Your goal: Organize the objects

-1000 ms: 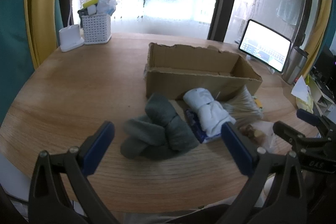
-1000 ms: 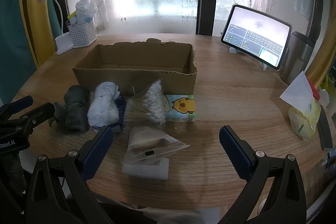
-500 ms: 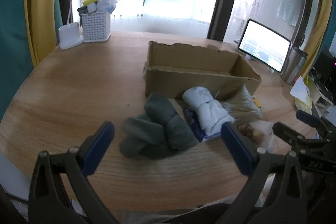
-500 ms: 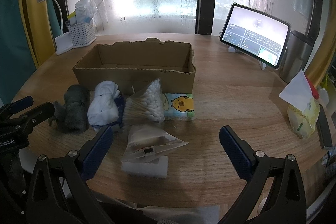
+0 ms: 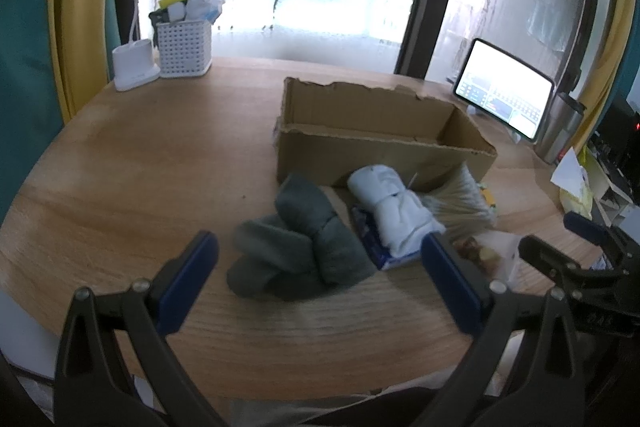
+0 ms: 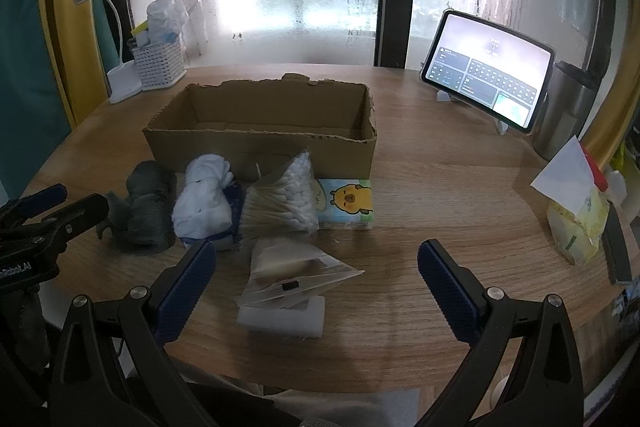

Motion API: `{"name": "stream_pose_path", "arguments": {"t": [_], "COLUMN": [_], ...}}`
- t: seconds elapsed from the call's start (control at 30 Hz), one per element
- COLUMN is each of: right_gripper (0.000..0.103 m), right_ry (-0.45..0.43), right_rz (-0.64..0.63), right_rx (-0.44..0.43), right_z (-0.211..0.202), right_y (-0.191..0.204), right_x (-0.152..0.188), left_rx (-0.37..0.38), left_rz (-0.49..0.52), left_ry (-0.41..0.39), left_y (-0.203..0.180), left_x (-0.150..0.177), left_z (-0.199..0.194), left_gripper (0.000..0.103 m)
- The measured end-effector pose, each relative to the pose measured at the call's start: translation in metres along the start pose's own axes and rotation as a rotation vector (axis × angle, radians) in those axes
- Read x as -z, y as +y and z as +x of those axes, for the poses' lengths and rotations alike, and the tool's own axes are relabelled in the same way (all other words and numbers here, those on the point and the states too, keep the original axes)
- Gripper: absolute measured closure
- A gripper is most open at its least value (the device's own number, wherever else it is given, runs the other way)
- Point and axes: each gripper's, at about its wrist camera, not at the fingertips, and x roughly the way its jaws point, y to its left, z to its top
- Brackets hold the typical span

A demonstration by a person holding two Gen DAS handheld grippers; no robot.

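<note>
Both claws, left (image 5: 318,279) and right (image 6: 316,285), spread, empty, at table's (image 6: 440,187) near edge; soft socks (image 5: 296,247) could slip, snagging box (image 6: 260,131) rim.

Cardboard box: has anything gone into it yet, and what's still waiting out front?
Nothing looks done: what shows of the inside of the cardboard box is bare. Nothing is in hand; the left gripper and right gripper are both open. Left to do: the grey socks, white cloth roll, cotton swab bag, duck-print pack and clear packet all lie on the table.
</note>
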Motion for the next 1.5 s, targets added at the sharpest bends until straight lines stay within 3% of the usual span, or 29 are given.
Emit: {"name": "stream_pose_path", "arguments": {"t": [0.97, 1.5], "right_gripper": [0.001, 0.001], "right_ry": [-0.004, 0.014], "right_rz": [-0.006, -0.003], "right_rx": [0.003, 0.003], "right_z": [-0.004, 0.002], "right_y": [0.003, 0.002], "right_x": [-0.003, 0.000], "left_rx": [-0.004, -0.007], "left_rz": [0.006, -0.010], "left_ry": [-0.006, 0.049], "left_y": [0.000, 0.007], "left_x": [-0.002, 0.005], "left_z": [-0.005, 0.015], "left_gripper": [0.001, 0.001]}}
